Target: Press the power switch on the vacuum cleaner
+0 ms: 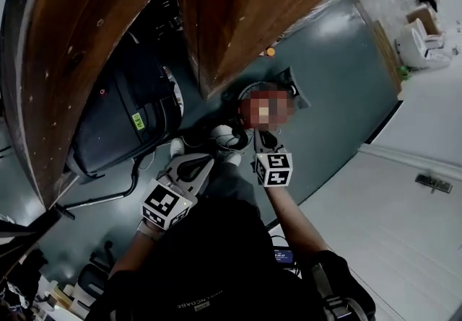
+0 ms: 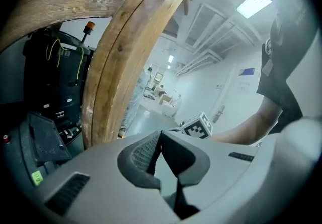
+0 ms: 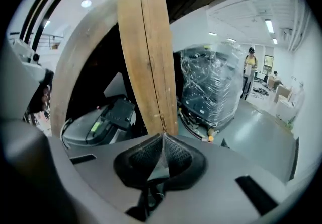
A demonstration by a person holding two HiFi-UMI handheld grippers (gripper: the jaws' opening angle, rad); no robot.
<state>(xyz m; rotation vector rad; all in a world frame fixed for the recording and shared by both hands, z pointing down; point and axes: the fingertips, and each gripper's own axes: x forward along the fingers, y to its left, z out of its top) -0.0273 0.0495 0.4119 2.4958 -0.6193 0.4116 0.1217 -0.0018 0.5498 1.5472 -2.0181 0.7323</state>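
Note:
The vacuum cleaner (image 1: 124,116) is a large black machine standing on the dark floor to the left, behind curved wooden beams (image 1: 216,16). It also shows at the left of the left gripper view as the black machine (image 2: 50,92), and in the right gripper view as a grey and black body (image 3: 103,120) with a green sticker. I cannot pick out its power switch. My left gripper (image 1: 209,161) is shut and empty, to the right of the machine and apart from it. My right gripper (image 1: 258,135) is shut and empty too, farther right, over the floor.
A wooden beam (image 3: 148,57) rises straight ahead of the right gripper, another beam (image 2: 126,67) ahead of the left. A film-wrapped pallet load (image 3: 211,92) stands to the right. A person in yellow (image 3: 249,74) stands far off. Black cables (image 1: 242,125) lie on the floor.

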